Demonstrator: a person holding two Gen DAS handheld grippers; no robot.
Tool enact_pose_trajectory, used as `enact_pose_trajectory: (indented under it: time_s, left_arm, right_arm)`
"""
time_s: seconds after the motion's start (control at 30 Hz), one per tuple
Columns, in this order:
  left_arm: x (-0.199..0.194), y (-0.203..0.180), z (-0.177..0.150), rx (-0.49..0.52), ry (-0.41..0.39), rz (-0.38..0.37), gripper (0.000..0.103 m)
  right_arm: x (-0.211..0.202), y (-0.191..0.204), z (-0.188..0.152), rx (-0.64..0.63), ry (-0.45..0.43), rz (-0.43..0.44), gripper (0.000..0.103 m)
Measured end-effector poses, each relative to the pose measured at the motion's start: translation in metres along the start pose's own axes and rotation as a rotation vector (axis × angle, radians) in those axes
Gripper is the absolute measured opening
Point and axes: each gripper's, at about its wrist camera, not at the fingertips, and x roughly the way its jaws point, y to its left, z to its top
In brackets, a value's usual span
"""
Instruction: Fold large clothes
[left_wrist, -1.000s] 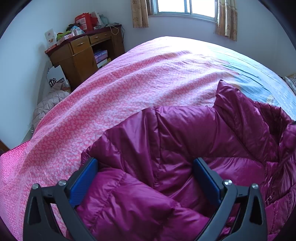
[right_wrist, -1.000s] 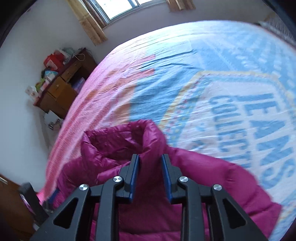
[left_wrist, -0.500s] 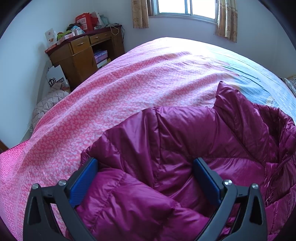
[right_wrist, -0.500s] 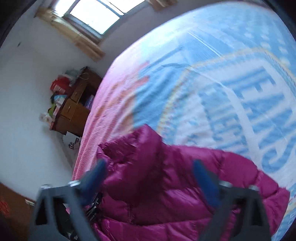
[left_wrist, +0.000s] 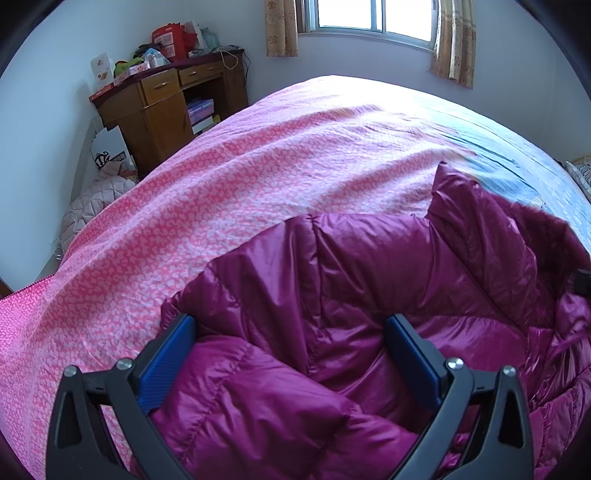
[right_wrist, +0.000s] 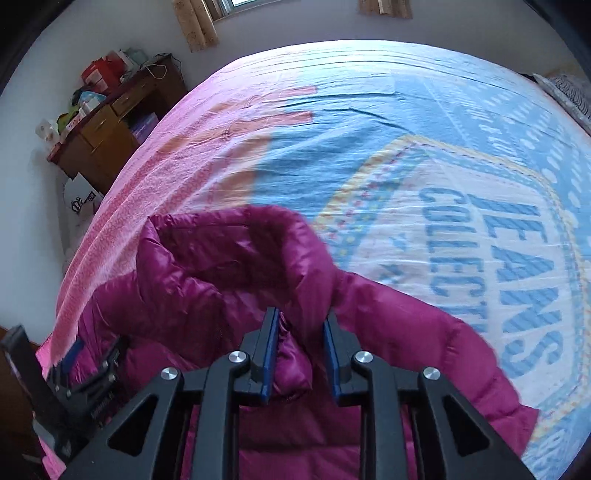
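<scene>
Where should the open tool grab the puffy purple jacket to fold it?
I'd have the left tool pinch the jacket at its shoulder edge on the pink side, coming down from above. That edge lies loose on the bedspread; the middle looks too thick and slippery.

The jacket lies on the bed; a desk stands beyond, left.

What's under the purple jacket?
The jacket lies on the bedspread, pink on one side and blue with letters on the other. The part right beneath the jacket is covered.
</scene>
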Motion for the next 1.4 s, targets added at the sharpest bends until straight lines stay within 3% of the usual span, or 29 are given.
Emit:
enact_pose_trajectory:
  time_s: [0.07,0.17,0.2,0.27,0.4,0.43,0.47,0.5,0.53,0.57,0.67,0.73,0.8,0.97,1.03,1.13,1.27,1.4]
  left_arm:
    - [0.0,0.0,0.0,-0.001,0.0,-0.001,0.103]
    - [0.0,0.0,0.0,-0.002,0.0,-0.002,0.103]
    - [0.0,0.0,0.0,-0.002,0.0,-0.001,0.103]
    - [0.0,0.0,0.0,-0.001,0.0,0.001,0.103]
    - [0.0,0.0,0.0,0.004,0.001,0.007,0.103]
    - [0.0,0.0,0.0,0.005,0.001,0.008,0.103]
    - [0.001,-0.001,0.0,0.005,0.001,0.009,0.103]
    - [0.001,-0.001,0.0,0.005,0.001,0.009,0.103]
    - [0.001,-0.001,0.0,0.005,0.0,0.008,0.103]
    - [0.001,-0.001,0.0,0.004,0.001,0.008,0.103]
    - [0.001,-0.001,0.0,0.004,0.001,0.008,0.103]
    - [0.001,-0.001,0.0,0.004,0.001,0.007,0.103]
    - [0.001,-0.001,0.0,0.003,0.001,0.006,0.103]
    - [0.001,-0.001,0.0,0.007,0.001,0.01,0.103]
    - [-0.001,-0.001,-0.001,0.008,-0.007,0.004,0.103]
    - [-0.018,-0.003,0.002,0.027,-0.056,-0.105,0.103]
    - [-0.041,-0.033,0.023,0.104,-0.094,-0.169,0.103]
    - [-0.027,-0.077,0.061,0.109,0.073,-0.258,0.103]
  right_arm:
    - [-0.012,-0.016,-0.009,0.006,-0.024,-0.015,0.015]
    - [-0.003,-0.038,-0.028,0.014,-0.024,-0.075,0.014]
    - [0.007,-0.046,-0.033,0.038,-0.007,-0.051,0.014]
    - [0.005,-0.058,-0.045,0.086,-0.101,0.015,0.013]
    - [-0.009,-0.076,-0.046,0.224,-0.179,0.163,0.015]
    - [-0.012,-0.078,-0.042,0.252,-0.185,0.217,0.02]
    - [-0.017,-0.077,-0.034,0.272,-0.191,0.262,0.044]
    - [-0.02,-0.075,-0.028,0.276,-0.205,0.292,0.079]
    - [-0.023,-0.069,-0.021,0.273,-0.224,0.31,0.092]
    - [-0.026,-0.059,-0.013,0.261,-0.242,0.319,0.097]
    - [-0.016,-0.025,0.002,0.182,-0.194,0.287,0.097]
    - [-0.004,-0.003,0.007,0.084,-0.132,0.211,0.089]
    - [0.012,0.012,0.003,0.001,-0.053,0.125,0.016]
    - [0.015,0.002,-0.027,-0.075,-0.061,0.006,0.016]
    - [0.021,-0.015,-0.039,-0.024,-0.082,0.058,0.016]
    - [0.021,-0.023,-0.051,-0.04,-0.181,0.099,0.016]
    - [0.02,-0.024,-0.052,-0.026,-0.198,0.117,0.016]
    - [0.019,-0.03,-0.052,-0.004,-0.205,0.151,0.016]
